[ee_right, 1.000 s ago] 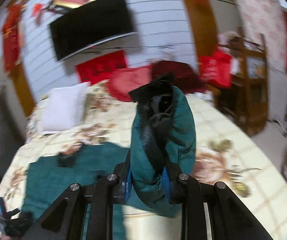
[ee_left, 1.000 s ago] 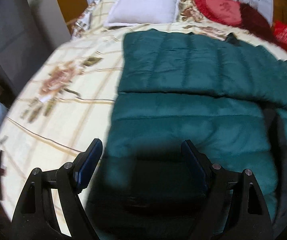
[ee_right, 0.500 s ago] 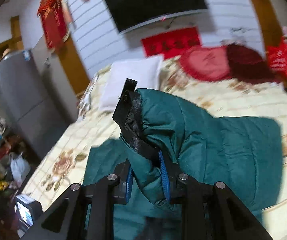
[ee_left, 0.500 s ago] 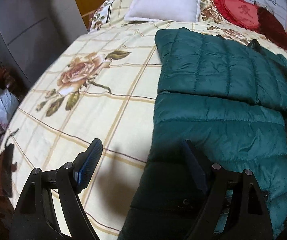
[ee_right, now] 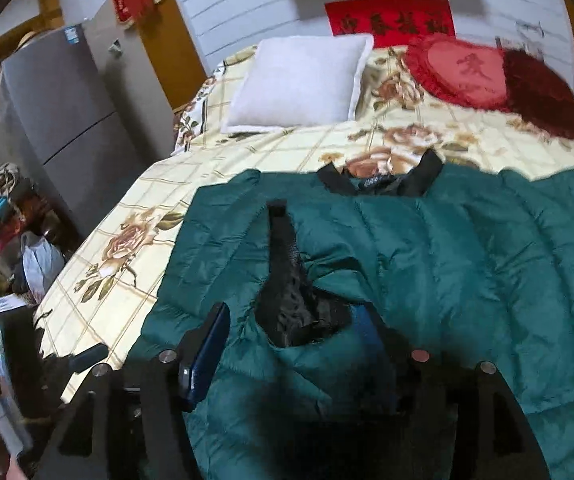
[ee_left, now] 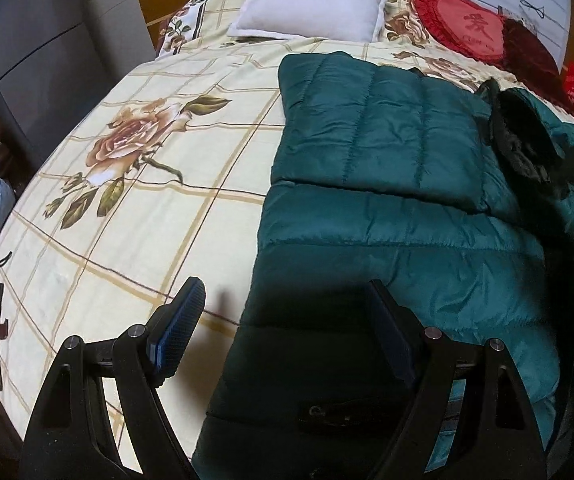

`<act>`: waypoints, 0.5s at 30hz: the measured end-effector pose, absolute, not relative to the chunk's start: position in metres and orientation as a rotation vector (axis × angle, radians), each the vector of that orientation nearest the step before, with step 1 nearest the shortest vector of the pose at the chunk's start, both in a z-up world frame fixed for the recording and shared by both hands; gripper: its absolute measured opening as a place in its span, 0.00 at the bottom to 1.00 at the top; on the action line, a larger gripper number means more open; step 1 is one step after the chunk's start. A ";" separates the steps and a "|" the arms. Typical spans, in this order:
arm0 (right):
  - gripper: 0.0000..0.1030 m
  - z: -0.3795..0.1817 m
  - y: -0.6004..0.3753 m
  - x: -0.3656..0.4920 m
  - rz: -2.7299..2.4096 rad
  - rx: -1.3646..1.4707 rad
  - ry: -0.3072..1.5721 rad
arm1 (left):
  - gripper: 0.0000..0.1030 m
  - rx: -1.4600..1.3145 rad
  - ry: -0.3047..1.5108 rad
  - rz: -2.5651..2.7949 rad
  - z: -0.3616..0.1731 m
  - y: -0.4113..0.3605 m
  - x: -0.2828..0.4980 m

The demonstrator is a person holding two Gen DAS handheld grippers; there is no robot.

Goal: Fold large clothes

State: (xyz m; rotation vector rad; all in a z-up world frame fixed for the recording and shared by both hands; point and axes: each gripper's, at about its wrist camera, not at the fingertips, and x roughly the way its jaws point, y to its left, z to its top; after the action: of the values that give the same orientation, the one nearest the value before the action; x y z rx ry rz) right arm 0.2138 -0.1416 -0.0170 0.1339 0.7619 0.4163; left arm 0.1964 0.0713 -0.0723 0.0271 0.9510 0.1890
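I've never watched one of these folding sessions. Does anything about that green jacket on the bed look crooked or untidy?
Yes. The sleeve lies bunched and askew on the green jacket, its black cuff lining turned outward, between the opening jaws of the right gripper. The bedspread beside it looks smooth.

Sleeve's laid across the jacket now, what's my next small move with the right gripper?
Probably back the right gripper straight off: its jaws are opening, and the black-lined sleeve cuff already lies across the green down jacket with the pads no longer pressing it. Lifting sideways might drag the fold.
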 end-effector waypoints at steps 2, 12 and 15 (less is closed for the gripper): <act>0.68 -0.006 -0.150 0.198 0.345 0.066 0.749 | 0.79 0.036 0.942 0.189 -0.072 0.069 0.196; 0.80 -0.065 -0.243 0.115 -0.101 -0.055 0.817 | 0.79 -0.073 0.789 -0.158 -0.027 0.024 0.184; 0.87 -0.079 -0.258 0.127 -0.077 0.033 0.918 | 0.79 -0.091 0.790 -0.226 -0.015 -0.003 0.200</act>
State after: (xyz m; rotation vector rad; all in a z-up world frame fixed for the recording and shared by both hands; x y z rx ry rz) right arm 0.1268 -0.2578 -0.0788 0.0328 0.9180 -0.0775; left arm 0.1998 -0.0028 -0.0149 -0.0912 0.7903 -0.2264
